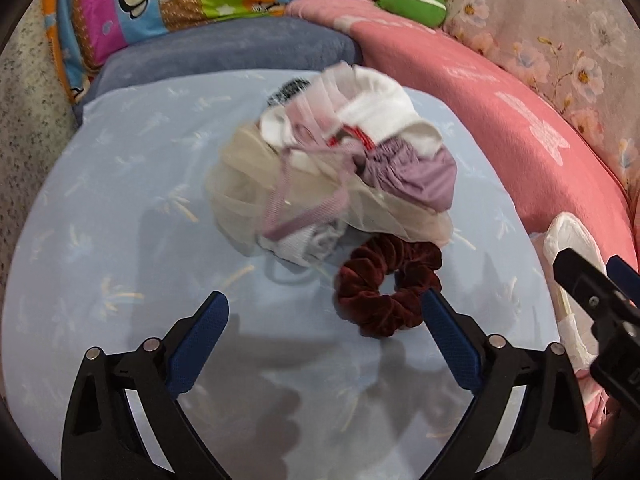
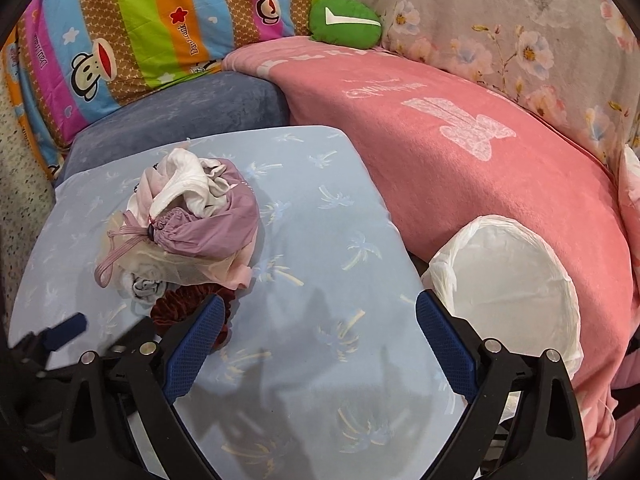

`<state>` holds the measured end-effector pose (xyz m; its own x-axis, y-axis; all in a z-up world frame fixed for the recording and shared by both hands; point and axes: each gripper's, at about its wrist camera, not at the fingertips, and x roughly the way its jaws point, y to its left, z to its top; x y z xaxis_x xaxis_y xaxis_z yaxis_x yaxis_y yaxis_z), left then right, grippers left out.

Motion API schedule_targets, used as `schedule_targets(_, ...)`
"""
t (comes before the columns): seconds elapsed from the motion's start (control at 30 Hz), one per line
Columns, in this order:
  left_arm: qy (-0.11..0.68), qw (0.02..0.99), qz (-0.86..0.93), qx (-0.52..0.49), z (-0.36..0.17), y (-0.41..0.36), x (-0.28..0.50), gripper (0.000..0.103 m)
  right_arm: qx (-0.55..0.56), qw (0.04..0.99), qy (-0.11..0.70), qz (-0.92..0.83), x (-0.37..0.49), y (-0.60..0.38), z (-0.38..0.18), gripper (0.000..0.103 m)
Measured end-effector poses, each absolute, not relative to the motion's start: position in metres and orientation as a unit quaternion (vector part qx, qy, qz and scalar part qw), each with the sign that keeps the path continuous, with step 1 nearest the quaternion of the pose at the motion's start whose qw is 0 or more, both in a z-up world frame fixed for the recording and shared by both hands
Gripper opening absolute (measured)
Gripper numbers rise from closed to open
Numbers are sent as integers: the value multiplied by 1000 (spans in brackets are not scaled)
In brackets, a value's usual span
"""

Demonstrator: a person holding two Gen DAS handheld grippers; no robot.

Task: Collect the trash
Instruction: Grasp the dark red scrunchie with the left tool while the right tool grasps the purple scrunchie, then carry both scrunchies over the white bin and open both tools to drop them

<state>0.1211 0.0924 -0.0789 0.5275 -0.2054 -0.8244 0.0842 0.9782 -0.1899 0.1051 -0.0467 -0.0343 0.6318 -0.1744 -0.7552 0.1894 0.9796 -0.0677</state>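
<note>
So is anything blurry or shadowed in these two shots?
Left wrist view: the cloth pile is motion-smeared, and soft shadows of the fingers fall on the blue sheet. Right wrist view: sharper, similar shadows, fisheye bending at the edges.

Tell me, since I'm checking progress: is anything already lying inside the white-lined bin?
No: in the right wrist view the white-lined bin shows only its bare liner, while the pile of items sits on the blue surface.

Pink blanket (image 2: 460,184) (butterfly print), monkey-print bedding (image 2: 132,32).
</note>
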Motion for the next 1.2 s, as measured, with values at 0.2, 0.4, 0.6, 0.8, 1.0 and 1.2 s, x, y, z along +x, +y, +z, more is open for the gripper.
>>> schedule_targets(0.2, 515, 844, -91, -117, -101, 96, 137, 67, 30, 900, 428, -79, 127, -45, -43, 83)
schedule_targets(0.4, 513, 841, -123, -117, -98, 99, 134, 22, 64, 897, 437, -27, 160, -34, -50, 64)
schedule_targets(0.6, 500, 850, -128, -107, -86, 109, 126, 18, 66, 890, 450, 17, 187, -12, -66, 41)
schedule_targets(0.8, 490, 857, -123, -105, -79, 123, 116, 18, 83, 880, 467, 29, 187, -10, -78, 0)
schedule_targets(1.0, 476, 863, -130, -105, -67, 121, 110, 18, 95, 894, 438, 19, 151, -21, -50, 0)
schedule_targets(1.2, 452, 873, -151, -100, -43, 105, 101, 18, 104, 912, 396, 4, 115, -37, -3, 0)
